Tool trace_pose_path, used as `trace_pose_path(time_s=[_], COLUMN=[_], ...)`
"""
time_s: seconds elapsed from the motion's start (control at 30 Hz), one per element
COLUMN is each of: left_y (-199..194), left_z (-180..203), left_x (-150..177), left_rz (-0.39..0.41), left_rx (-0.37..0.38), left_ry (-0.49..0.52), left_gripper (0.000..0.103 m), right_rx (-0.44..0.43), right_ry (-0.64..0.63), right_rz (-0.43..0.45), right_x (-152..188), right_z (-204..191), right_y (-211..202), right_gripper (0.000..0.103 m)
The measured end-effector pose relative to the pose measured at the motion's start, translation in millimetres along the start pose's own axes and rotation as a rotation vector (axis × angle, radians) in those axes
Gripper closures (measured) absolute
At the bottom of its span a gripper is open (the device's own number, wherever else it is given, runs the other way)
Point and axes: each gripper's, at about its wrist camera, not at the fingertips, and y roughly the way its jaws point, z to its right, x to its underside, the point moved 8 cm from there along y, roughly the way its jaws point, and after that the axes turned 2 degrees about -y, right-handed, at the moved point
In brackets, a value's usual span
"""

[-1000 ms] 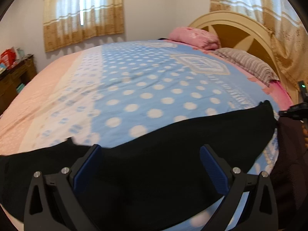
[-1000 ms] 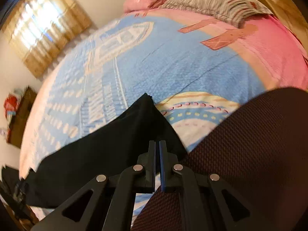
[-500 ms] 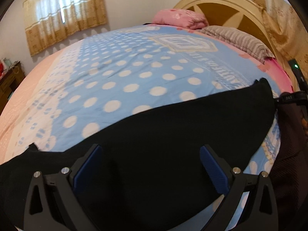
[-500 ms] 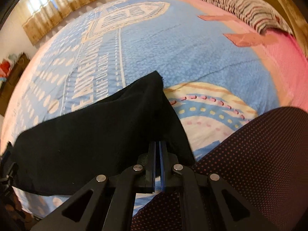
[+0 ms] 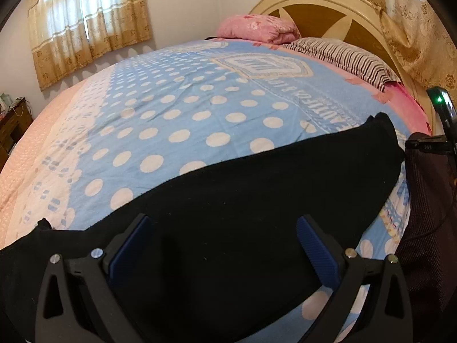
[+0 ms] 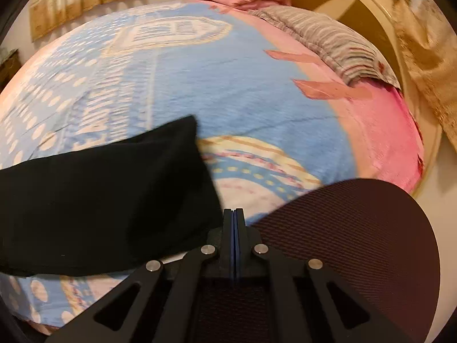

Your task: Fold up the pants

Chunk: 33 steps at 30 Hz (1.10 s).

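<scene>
A: What is the biggest thing we see?

B: We see a bed [image 5: 42,154] with a blue blanket [image 5: 200,108] full of white dots. Behind it stands a round headboard [image 5: 322,5].

A: And on the far end?

B: We see a striped pillow [image 5: 342,54] and a pink folded quilt [image 5: 257,27] beside it. Curtains [image 5: 85,25] hang on the wall.

A: Where are the pants?

B: The black pants [image 5: 257,194] lie flat in a long strip across the near edge of the bed. One end points toward the pillow side.

A: What about our left gripper [image 5: 222,251]?

B: Its jaws stand wide apart, right above the pants. Its blue pads [image 5: 128,251] press on nothing.

A: And our right gripper [image 6: 233,243]?

B: Its jaws are squeezed all the way together, at the corner of the pants [image 6: 108,200]. That picture is blurry, so we cannot tell if a bit of cloth is pinched between them.

A: What is the dark dotted cloth [image 6: 357,234] next to it?

B: It lies just beside the right gripper, at the bed's edge. We cannot tell what it is.
</scene>
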Motion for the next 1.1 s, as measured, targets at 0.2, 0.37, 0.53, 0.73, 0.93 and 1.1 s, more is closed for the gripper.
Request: trace_pose_path(time_s=[0.2,0.37,0.53,0.73,0.93,1.1], left_y=[-1.2,-1.6,-7.4,-11.3,-13.1,-12.9], left_z=[-0.1,-1.0,-9.2,-26.2,-30.2,-32.8], left_x=[-0.3,-1.1,-2.5,-5.6,-5.5,-5.6], left_rz=[0.002,0.003,0.014,0.025,0.031,0.03], left_rx=[-0.005,-0.005,-0.016,-0.023,-0.025,-0.025], left_ry=[0.0,-0.001,-0.012,-0.061,-0.063,-0.078], left_gripper=[0.0,0.0,0.0,0.0,0.0,0.0], right_rx=[-0.078,-0.243,-0.32,-0.464,-0.35,-0.366], right_ry=[0.078,0.106,0.108,0.158,0.099,-0.032], right_rz=[0.04,0.066,-0.046,-0.027,-0.013,-0.053], right_x=[-3.8,-10.3,-6.4,-12.6,-17.1,-15.9], right_z=[12.6,-4.6,-15.1,-18.7,-11.9,-30.1], right_y=[-12.5,-13.5,17.7,9.7,20.5,30.9], right_gripper=[0.102,0.102,0.101,0.048,0.048,0.047])
